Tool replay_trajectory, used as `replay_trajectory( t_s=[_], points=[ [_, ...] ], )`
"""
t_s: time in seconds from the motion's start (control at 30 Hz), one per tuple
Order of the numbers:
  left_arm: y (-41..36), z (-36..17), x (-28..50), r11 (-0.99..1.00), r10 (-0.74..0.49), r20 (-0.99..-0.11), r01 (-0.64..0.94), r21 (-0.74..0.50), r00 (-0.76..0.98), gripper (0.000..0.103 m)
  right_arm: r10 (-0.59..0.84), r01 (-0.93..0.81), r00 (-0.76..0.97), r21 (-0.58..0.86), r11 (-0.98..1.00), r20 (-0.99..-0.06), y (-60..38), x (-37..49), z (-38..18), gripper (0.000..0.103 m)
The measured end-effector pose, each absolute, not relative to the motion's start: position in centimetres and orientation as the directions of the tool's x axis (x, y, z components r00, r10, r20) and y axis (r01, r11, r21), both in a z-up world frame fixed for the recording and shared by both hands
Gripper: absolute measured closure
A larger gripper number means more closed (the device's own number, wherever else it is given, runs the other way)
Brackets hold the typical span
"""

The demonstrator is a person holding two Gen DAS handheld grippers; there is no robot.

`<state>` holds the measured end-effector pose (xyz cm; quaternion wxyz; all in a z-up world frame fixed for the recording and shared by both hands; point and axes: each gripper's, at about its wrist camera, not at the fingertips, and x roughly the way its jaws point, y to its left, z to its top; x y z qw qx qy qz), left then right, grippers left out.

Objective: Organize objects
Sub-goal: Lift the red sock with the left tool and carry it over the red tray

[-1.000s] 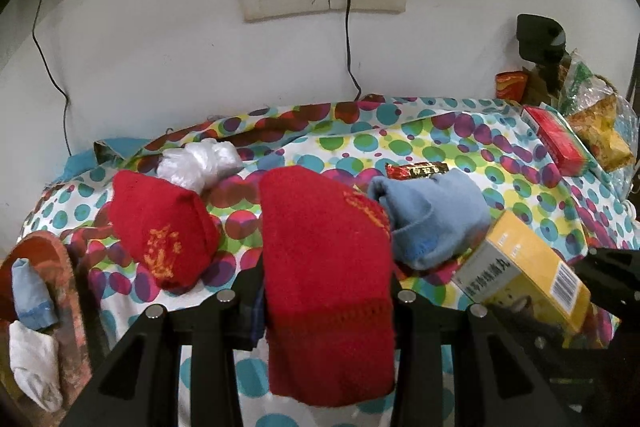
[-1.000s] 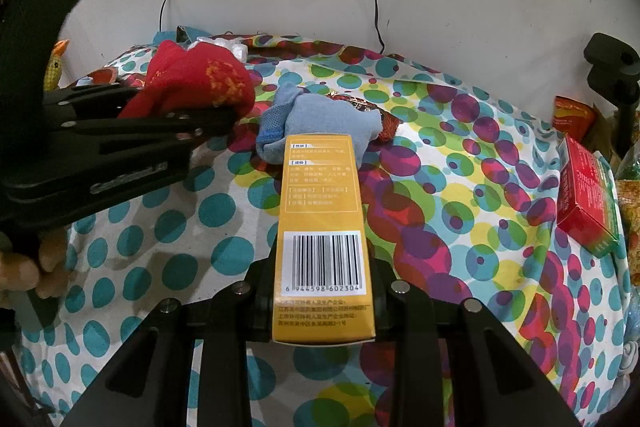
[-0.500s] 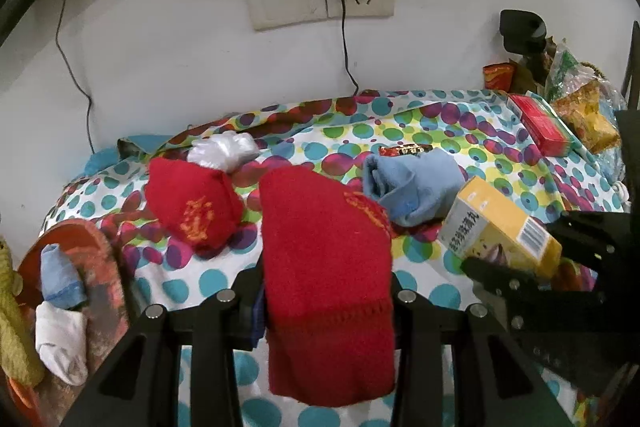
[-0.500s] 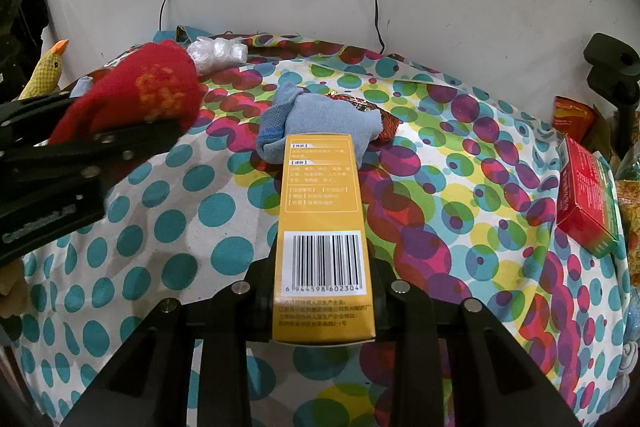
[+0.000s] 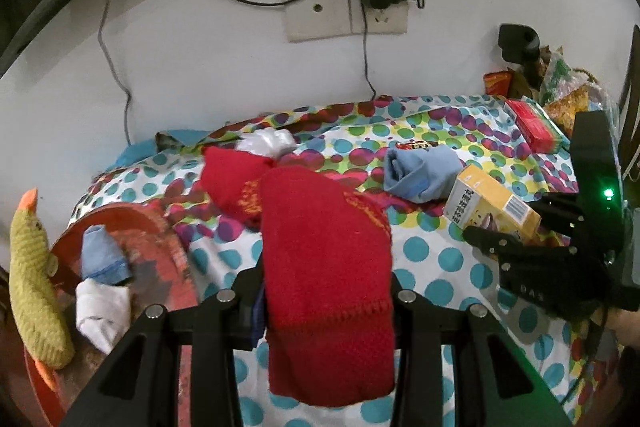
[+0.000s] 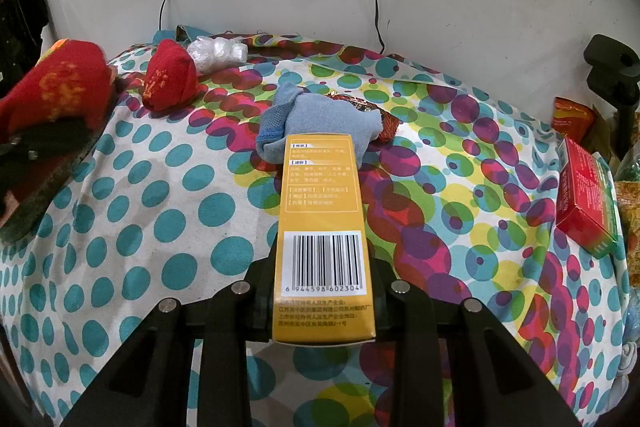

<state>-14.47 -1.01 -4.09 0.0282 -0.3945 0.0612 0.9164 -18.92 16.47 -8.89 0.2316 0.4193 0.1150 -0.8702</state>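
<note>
My left gripper is shut on a red sock that hangs over its jaws, above the spotted tablecloth. A second red sock lies behind it, and a rolled blue sock lies mid-table. My right gripper is shut on a yellow box with a barcode, held just above the cloth in front of the blue sock. In the left wrist view the right gripper and the yellow box show at the right.
A red basin at the left holds a blue sock and a white sock, with a yellow duck toy beside it. A red box and snack bags lie at the right edge. A plastic wad lies by the wall.
My left gripper has drawn back, up and to the left with the red sock, which brings the basin and duck toy into its view. The right gripper has stayed still with the box.
</note>
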Motion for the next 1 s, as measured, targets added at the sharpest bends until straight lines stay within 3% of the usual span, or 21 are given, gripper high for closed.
replay_trajectory(
  t_s=[1.0],
  points=[
    [-14.0,-2.5,-10.2,-0.99,-0.142,-0.731,0.116,0.086,-0.668,0.064,-0.309,0.506,-0.54,-0.009,-0.863,-0.783,16.6,-19.1,-8.8,0.074]
  ],
)
